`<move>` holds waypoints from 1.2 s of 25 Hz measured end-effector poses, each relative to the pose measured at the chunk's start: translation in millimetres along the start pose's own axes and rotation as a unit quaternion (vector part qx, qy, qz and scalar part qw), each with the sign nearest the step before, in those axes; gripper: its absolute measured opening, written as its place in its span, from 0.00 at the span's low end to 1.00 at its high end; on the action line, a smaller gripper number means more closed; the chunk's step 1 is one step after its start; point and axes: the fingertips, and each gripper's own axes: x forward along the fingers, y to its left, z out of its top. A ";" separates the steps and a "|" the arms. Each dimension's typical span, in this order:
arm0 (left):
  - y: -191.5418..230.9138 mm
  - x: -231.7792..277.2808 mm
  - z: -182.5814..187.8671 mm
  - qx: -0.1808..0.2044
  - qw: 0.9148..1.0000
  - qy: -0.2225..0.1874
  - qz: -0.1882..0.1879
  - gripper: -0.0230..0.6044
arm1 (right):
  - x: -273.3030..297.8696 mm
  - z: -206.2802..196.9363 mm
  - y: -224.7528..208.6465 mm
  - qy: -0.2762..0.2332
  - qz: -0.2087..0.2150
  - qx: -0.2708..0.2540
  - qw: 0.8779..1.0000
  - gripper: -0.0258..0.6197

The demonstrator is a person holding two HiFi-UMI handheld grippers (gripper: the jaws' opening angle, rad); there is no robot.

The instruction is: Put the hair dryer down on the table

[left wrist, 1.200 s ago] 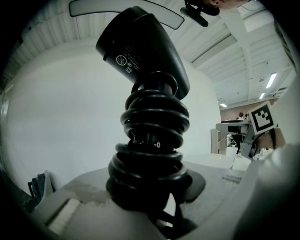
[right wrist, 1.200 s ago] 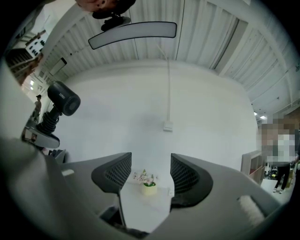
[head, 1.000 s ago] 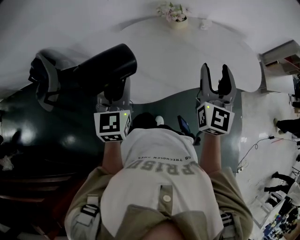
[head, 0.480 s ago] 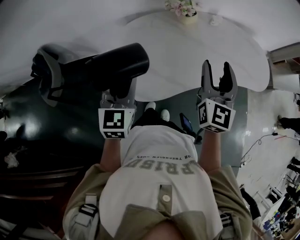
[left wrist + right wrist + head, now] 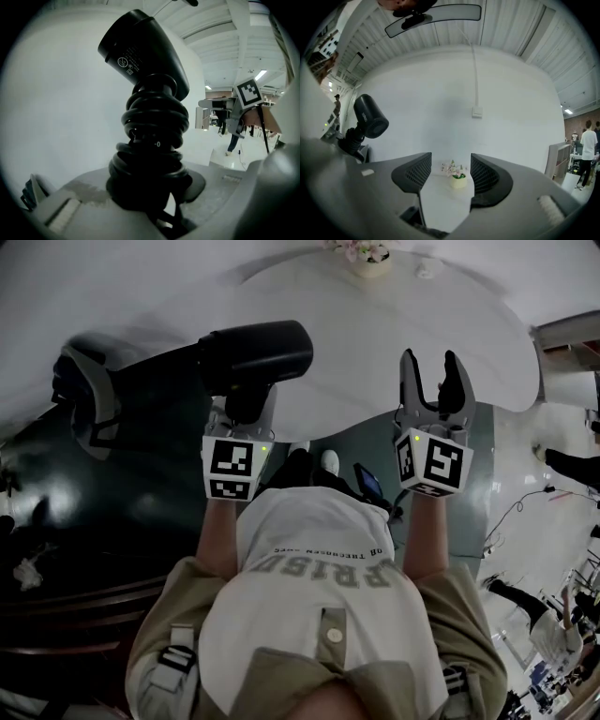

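The black hair dryer (image 5: 253, 351) hangs above the near edge of the white table (image 5: 375, 343), its barrel lying crosswise. My left gripper (image 5: 244, 416) is shut on its handle, which has the black cord (image 5: 154, 136) wound round it. In the left gripper view the hair dryer's barrel (image 5: 145, 51) rises above the left gripper (image 5: 154, 201). My right gripper (image 5: 433, 381) is held to the right, over the table's edge, open and empty. Between the fingers of the right gripper (image 5: 449, 176) I see only the table (image 5: 438, 201); the hair dryer (image 5: 370, 116) shows at the left.
A small pot of flowers (image 5: 368, 257) stands at the table's far side, also the pot (image 5: 458, 178) straight ahead of the right gripper. A dark chair (image 5: 89, 399) stands left of the table. A wall switch (image 5: 477, 111) is on the white wall. People stand at the far right.
My left gripper has carried the hair dryer to the right and lower, toward the table's edge, and the barrel has swung more level. The right gripper has drifted slightly, still open.
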 end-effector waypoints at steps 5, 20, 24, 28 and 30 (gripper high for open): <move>-2.4 18.9 -15.5 -0.008 1.000 0.014 -0.025 0.21 | 10.9 -14.8 4.7 0.013 0.016 -0.005 1.000 0.45; 1.4 51.4 -76.2 0.024 0.991 0.102 -0.086 0.21 | 37.3 -47.9 55.8 0.047 0.129 -0.034 0.990 0.48; -3.2 55.0 -95.0 0.029 0.986 0.124 -0.109 0.21 | 35.8 -59.3 80.7 0.061 0.175 -0.045 0.982 0.51; -10.5 60.5 -117.1 0.017 0.979 0.157 -0.129 0.21 | 32.5 -69.0 103.7 0.075 0.225 -0.050 0.970 0.51; -11.3 62.5 -124.9 0.022 0.975 0.171 -0.139 0.21 | 31.3 -75.0 115.1 0.084 0.245 -0.045 0.965 0.51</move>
